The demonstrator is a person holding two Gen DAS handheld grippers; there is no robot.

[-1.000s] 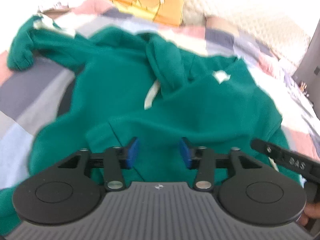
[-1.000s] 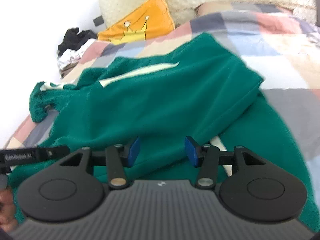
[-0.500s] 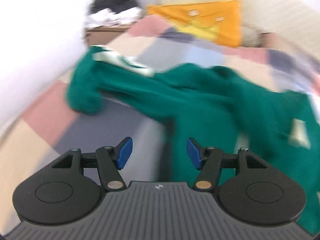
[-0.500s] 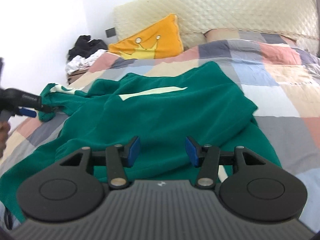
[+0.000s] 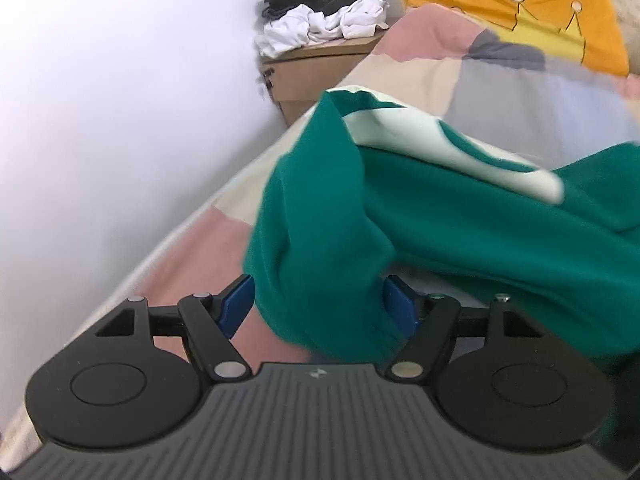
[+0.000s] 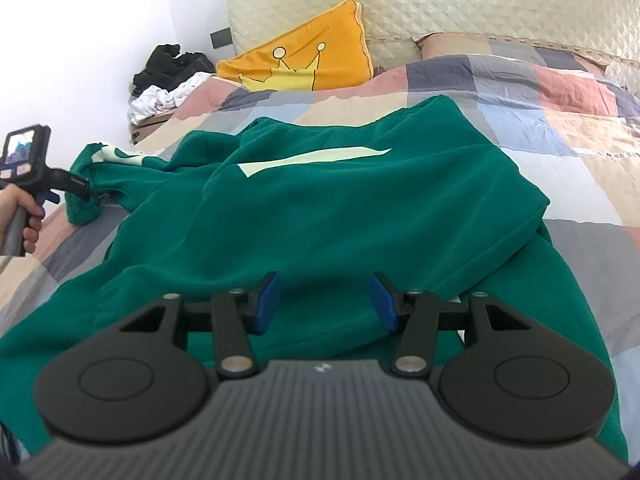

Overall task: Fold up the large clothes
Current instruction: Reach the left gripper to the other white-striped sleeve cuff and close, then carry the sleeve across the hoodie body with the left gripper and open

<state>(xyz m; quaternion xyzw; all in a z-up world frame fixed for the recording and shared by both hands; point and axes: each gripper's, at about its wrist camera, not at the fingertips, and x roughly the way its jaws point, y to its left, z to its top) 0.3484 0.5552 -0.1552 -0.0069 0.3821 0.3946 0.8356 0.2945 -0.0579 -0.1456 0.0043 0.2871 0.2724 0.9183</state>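
A large green hoodie (image 6: 340, 216) with white stripes lies spread on the patchwork bedspread (image 6: 560, 128). Its left sleeve runs out to the bed's left side. In the left wrist view the sleeve's cuff end (image 5: 320, 256) sits between the blue pads of my left gripper (image 5: 318, 308), whose jaws stand open around it. The left gripper also shows in the right wrist view (image 6: 82, 184) at the sleeve end. My right gripper (image 6: 324, 304) is open and empty, hovering over the hoodie's lower body.
An orange crown cushion (image 6: 304, 60) leans on the quilted headboard (image 6: 480, 4). A cardboard box (image 5: 316, 68) with a heap of black and white clothes (image 5: 324, 12) stands beside the bed by the white wall (image 5: 100, 120). The bed's left edge is close to the sleeve.
My left gripper has swung left from the hoodie's body to the sleeve end, and the cuff now lies between its open jaws. My right gripper has risen and pulled back slightly.
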